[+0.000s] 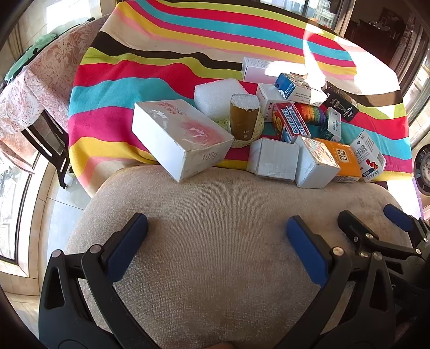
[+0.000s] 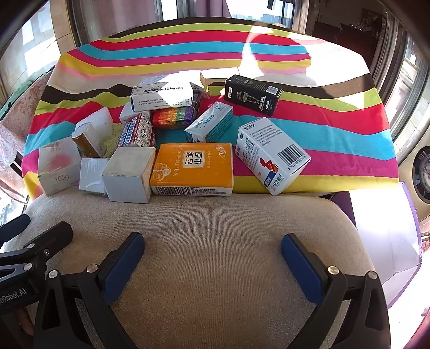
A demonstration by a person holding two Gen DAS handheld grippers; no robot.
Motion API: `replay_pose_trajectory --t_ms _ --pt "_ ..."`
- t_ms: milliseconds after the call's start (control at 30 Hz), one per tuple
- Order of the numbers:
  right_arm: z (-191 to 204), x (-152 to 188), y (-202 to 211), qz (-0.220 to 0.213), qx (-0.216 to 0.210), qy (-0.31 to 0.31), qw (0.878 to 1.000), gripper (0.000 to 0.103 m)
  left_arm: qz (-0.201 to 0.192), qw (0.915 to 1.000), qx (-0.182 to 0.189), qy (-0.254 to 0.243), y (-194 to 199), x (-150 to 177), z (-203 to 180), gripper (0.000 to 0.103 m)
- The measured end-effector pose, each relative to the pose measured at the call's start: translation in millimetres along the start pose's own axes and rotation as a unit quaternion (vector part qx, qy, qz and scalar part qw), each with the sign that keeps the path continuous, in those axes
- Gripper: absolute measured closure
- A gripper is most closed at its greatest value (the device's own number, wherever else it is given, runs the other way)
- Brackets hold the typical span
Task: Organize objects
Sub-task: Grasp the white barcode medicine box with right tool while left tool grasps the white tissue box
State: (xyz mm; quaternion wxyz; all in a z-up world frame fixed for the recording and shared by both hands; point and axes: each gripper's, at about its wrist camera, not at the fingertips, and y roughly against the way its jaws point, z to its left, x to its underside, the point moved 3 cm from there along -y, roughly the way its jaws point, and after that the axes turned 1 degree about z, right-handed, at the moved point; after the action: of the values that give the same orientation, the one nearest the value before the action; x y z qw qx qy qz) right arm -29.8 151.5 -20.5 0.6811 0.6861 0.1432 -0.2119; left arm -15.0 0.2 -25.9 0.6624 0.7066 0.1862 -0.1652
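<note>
Your left gripper (image 1: 217, 243) and right gripper (image 2: 212, 259) hover low in frame over a beige cushion (image 2: 215, 228), fingers spread wide, nothing between them. Above, mid-frame on the striped cloth (image 2: 336, 134), the boxes cluster: an orange tissue pack (image 2: 192, 167) beside a white cube box (image 2: 129, 174)

Desk (image 2: 336, 139) fills the upper half of both frames, covered with a bright striped cloth (image 1: 161, 88). Beige upholstered cushion (image 1: 215, 241) takes the lower centre. Windows (image 2: 188, 10) run along the top edge, more glazing at the right edge; hard sunlight leaves blown-out patches on the cloth, upper right. Pale tiled floor (image 1: 64, 206) at lower left. Pink lace-covered furniture (image 1: 35, 88) at left. Dark room interior, upper right corner.
</note>
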Motion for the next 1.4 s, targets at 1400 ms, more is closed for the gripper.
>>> replay_pose_trajectory --t_ms 1400 --pt "-70 -57 7 -0.082 -0.028 0.023 0.996 0.001 -0.080 0.9937 0.007 0.078 30 -31 55 0.000"
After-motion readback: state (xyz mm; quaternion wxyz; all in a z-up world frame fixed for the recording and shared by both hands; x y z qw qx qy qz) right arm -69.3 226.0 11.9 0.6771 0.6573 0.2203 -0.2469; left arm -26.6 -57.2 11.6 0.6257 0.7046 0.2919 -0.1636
